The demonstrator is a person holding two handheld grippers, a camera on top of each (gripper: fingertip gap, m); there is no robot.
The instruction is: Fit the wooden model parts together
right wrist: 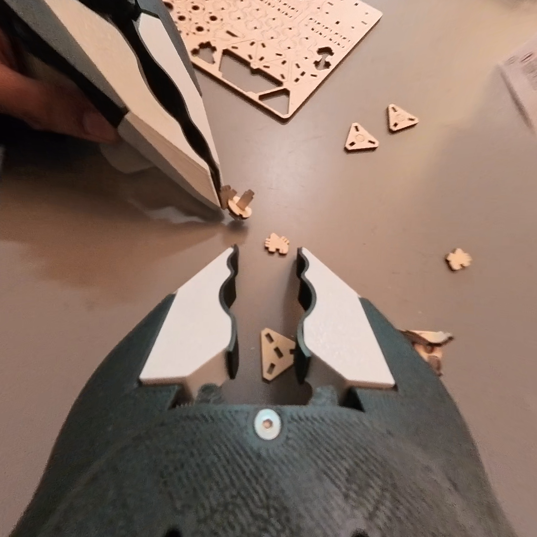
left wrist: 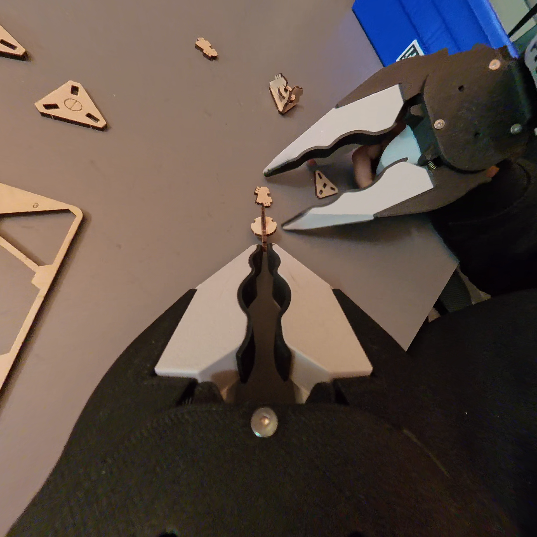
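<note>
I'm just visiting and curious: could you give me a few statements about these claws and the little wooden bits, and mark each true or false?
1. The left claw is shut on a thin wooden strip that carries a small disc. True.
2. The right claw grips the flat triangle. False: its jaws stand apart, and the triangle lies on the table between them, ungripped.
3. A comb-edged piece lies on the table just ahead of the right claw. True.
4. All the wooden pieces are painted red. False: they are pale, bare wood.
5. A cut-out sheet lies on the table. True.

A blue bin (left wrist: pixel 430 32) stands beyond the grey table (left wrist: pixel 145 174), by its far edge.
</note>
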